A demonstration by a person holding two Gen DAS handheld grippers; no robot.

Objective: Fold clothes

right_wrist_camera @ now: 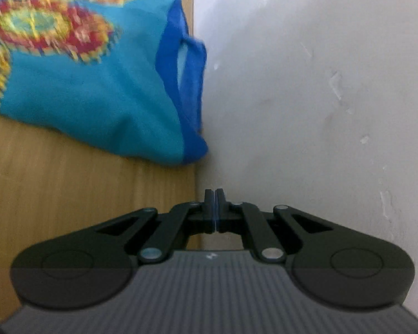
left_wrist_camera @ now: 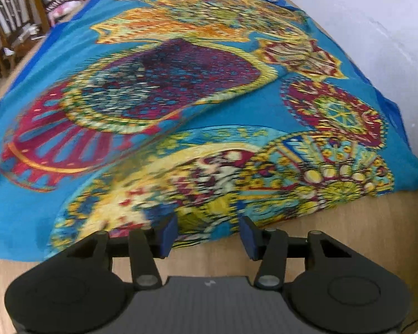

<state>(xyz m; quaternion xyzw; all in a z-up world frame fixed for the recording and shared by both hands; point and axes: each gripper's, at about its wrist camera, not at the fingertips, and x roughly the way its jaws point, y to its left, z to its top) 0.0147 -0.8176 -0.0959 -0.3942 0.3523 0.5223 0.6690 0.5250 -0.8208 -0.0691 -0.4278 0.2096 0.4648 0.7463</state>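
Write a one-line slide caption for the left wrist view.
Open left gripper at the near edge of a patterned turquoise cloth spread over a wooden table.

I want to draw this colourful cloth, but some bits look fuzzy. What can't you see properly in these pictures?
- Left wrist view: the cloth's near pattern is smeared by motion blur.
- Left wrist view: the pile on the wooden chairs is too small to name.
- Right wrist view: most of the cloth is cut off by the top and left edges.
- Right wrist view: the right hand-held gripper hides the table edge beneath it.

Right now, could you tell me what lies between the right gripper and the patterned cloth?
Only bare wooden table, in the right wrist view; the right gripper is shut, short of the cloth.
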